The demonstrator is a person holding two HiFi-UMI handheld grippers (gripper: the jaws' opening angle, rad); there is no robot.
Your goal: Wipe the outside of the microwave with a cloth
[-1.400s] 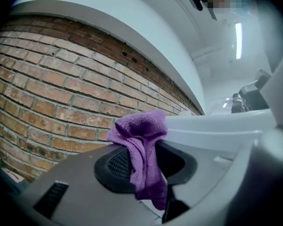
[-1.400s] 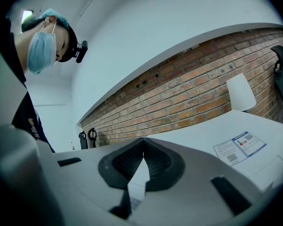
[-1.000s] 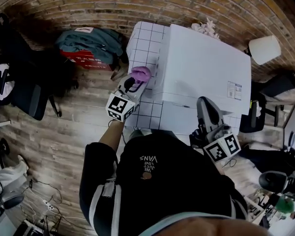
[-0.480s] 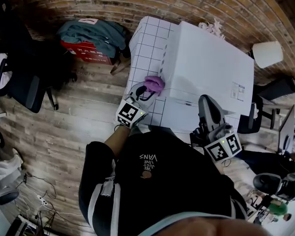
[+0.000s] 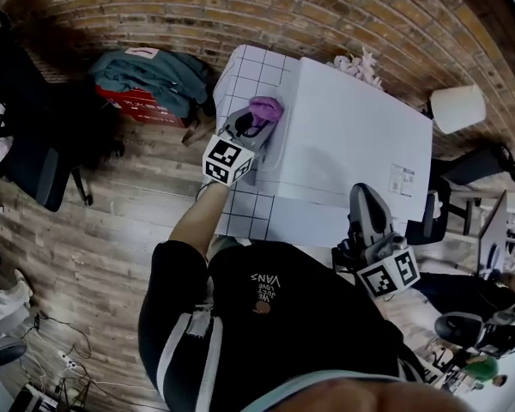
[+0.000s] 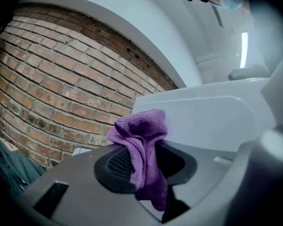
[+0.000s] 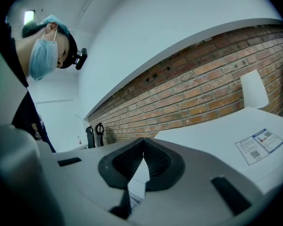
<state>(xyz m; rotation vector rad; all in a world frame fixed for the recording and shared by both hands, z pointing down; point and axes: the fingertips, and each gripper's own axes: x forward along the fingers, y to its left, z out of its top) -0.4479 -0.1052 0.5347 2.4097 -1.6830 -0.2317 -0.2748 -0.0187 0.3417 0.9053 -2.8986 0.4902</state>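
Observation:
A white microwave (image 5: 352, 148) stands on a white gridded table (image 5: 249, 75) against a brick wall. My left gripper (image 5: 257, 120) is shut on a purple cloth (image 5: 266, 108) and presses it against the microwave's left side, near the far end. In the left gripper view the purple cloth (image 6: 141, 154) hangs bunched between the jaws, with the microwave's white side (image 6: 212, 119) just beyond it. My right gripper (image 5: 366, 206) is shut with nothing in it, at the microwave's near right corner. The right gripper view looks over the microwave's top (image 7: 226, 135) and its label sticker (image 7: 262, 144).
A red box under teal clothing (image 5: 150, 80) lies on the wooden floor left of the table. A black office chair (image 5: 34, 157) stands further left. A white lampshade (image 5: 457, 108) and more chairs are at the right. White crumpled stuff (image 5: 359, 60) lies behind the microwave.
My left gripper slid the cloth along the microwave's left side, first toward the near end, then to the far end. The right gripper stayed put.

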